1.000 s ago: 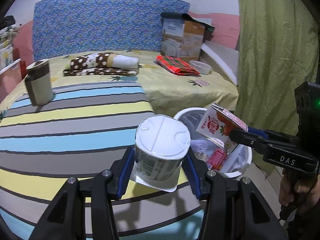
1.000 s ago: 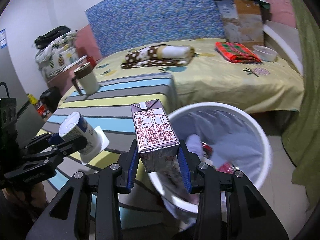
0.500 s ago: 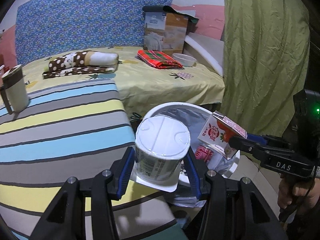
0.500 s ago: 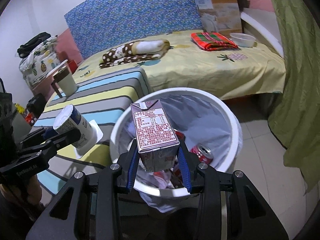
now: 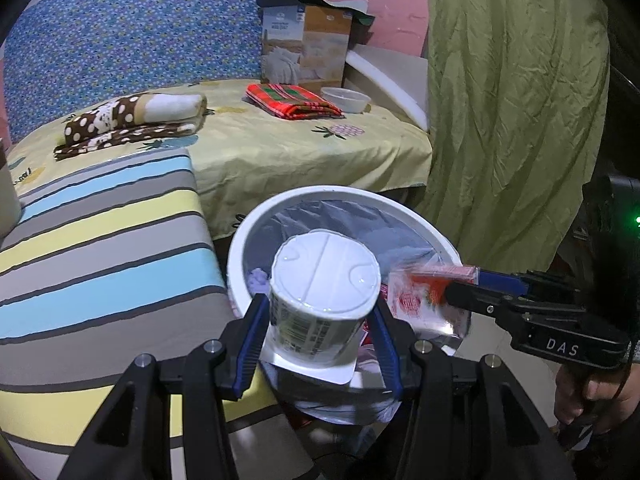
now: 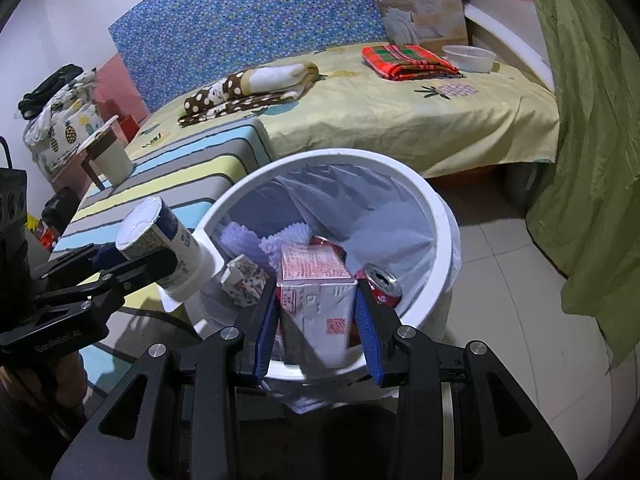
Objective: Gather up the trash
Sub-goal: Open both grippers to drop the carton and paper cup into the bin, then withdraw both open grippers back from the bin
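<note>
Left gripper (image 5: 320, 330) clamped on a white plastic yogurt cup with a printed label (image 5: 324, 300), blue-padded jaws pressing both sides of it, jaws fairly wide to fit the cup. Cup held upside down, flat bottom toward the camera, square foil-edged rim below, above the near-left rim of the round white plastic trash bin with a translucent liner (image 5: 436, 232); seen from the right wrist, same cup (image 6: 168, 250) tilted and overlapping the bin's left rim (image 6: 444, 208). Right gripper (image 6: 316, 320) closed to a middling width on a white drink carton with red print (image 6: 314, 288), pads flat against its two side faces, carton upright over the near part of the bin's opening; from the left wrist, carton (image 5: 416, 292) blurred, over the bin's right side. Inside the bin: red aluminium drink can (image 6: 380, 282) at the right, small patterned paper carton (image 6: 244, 278) at the left, pale crumpled tissue (image 6: 276, 240) behind. Bin on the tiled floor (image 6: 508, 280), just beside the corner of the striped blue, yellow and grey bench cover (image 5: 100, 248) and the foot edge of the yellow bed (image 5: 312, 152). Cream lidded mug (image 6: 110, 154) near the far edge of the striped cover. Green curtain (image 5: 512, 100) at the right.
</note>
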Available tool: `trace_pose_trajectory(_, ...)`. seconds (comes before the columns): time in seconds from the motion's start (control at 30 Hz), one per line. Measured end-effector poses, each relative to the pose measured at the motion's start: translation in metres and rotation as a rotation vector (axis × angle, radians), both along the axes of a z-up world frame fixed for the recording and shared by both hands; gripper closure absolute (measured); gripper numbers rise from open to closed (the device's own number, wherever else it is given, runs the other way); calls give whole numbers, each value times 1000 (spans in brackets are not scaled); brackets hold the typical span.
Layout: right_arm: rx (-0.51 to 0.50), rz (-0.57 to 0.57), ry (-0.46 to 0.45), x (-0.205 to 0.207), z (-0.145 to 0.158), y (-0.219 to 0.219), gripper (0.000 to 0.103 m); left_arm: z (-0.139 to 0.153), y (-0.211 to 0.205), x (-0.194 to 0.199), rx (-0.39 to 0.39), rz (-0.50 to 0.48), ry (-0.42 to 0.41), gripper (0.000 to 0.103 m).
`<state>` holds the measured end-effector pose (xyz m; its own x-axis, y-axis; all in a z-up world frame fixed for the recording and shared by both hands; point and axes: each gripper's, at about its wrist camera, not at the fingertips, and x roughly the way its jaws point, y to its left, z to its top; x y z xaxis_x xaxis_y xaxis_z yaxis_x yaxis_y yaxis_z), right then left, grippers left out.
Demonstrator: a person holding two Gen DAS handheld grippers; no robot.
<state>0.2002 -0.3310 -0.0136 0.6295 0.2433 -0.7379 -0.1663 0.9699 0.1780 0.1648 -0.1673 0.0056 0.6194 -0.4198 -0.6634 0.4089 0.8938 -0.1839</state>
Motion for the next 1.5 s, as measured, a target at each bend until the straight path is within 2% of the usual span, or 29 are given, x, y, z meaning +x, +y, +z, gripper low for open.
trace_pose_trajectory(0.47,-2,-12,-5,1,2,-7,64,-15,-18,9,0,-51,45,50)
trace_pose_trajectory(0.67,4,-13,-10,0,4,-7,64,-12,-15,7,-29,-55,42,44)
trace_pose_trajectory(1.3,24,42,-61,-23,16,23,63,2,18,-26,-26,19,5,44)
trace_pose_trajectory(1.5,20,57,-92,-35,21,33,57,9,29,-45,-11,57,-14,44)
